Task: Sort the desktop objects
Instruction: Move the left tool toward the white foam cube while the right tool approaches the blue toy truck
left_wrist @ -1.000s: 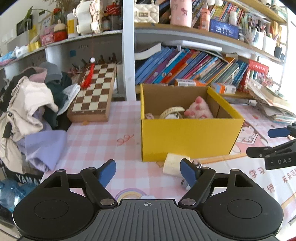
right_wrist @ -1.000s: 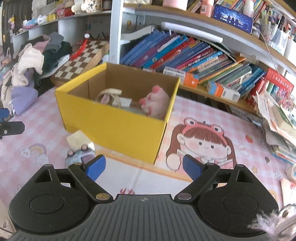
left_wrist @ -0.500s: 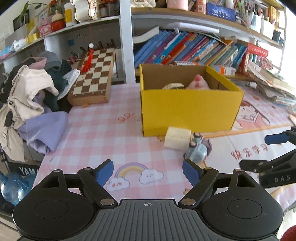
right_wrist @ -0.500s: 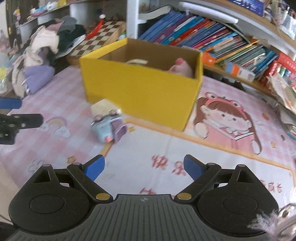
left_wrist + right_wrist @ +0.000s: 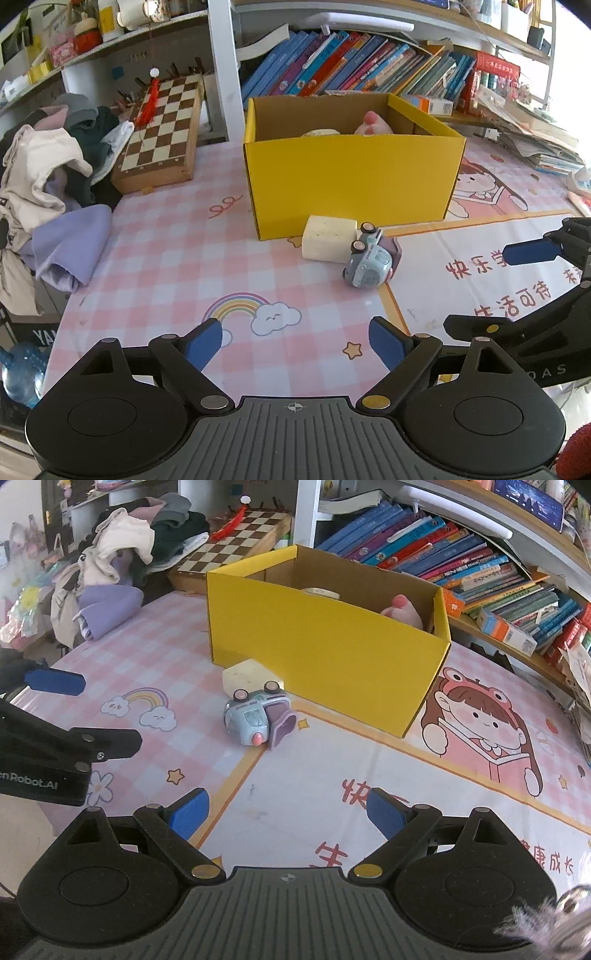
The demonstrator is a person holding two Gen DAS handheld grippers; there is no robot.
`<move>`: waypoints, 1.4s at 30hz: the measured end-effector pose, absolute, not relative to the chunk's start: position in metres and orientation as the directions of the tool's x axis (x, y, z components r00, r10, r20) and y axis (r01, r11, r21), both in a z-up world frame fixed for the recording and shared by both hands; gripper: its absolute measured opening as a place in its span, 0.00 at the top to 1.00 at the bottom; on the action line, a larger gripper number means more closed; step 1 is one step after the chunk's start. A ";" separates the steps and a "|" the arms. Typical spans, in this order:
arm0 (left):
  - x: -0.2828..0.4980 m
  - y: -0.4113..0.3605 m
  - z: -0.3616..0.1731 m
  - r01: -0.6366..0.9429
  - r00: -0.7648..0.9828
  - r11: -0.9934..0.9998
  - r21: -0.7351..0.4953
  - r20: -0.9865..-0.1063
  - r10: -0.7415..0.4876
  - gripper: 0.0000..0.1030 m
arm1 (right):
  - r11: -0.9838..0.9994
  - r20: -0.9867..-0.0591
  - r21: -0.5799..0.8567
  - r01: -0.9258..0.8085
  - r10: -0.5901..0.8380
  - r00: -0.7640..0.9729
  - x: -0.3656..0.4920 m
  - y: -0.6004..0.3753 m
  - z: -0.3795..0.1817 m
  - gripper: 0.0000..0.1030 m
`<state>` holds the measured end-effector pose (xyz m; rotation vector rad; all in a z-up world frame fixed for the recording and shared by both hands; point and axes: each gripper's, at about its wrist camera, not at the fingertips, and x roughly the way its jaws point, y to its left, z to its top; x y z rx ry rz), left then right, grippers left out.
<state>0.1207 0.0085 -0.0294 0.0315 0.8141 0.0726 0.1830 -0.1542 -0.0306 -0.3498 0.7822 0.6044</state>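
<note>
Yellow box (image 5: 351, 184) stands at frame centre on the pink tablecloth (image 5: 166, 258), holding a pink plush (image 5: 373, 125). Cream block (image 5: 328, 238) touches its front wall; toy car (image 5: 369, 258) lies overturned, just right of the block. Left gripper (image 5: 295, 341) and right gripper (image 5: 286, 810), bottom centre of their views: jaws spread, empty.
</note>
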 end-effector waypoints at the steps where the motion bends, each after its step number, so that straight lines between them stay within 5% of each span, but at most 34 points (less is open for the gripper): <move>1: 0.121 0.009 -0.030 -0.058 0.682 0.997 0.057 -0.727 0.081 0.14 | 0.779 -0.741 -0.073 -0.623 0.376 0.557 0.184 -0.154 -0.030 0.10; 33: 0.128 0.027 -0.033 -0.134 0.642 0.983 0.123 -0.745 0.181 0.12 | 0.721 -0.761 0.029 -0.693 0.465 0.452 0.255 -0.098 -0.056 0.21; 38: 0.131 0.025 -0.034 -0.119 0.636 0.985 0.126 -0.752 0.173 0.12 | 0.732 -0.770 0.034 -0.680 0.453 0.449 0.265 -0.096 -0.064 0.36; 42: 0.136 0.020 -0.035 -0.101 0.640 0.987 0.123 -0.752 0.159 0.12 | 0.737 -0.763 0.053 -0.674 0.465 0.448 0.264 -0.105 -0.062 0.38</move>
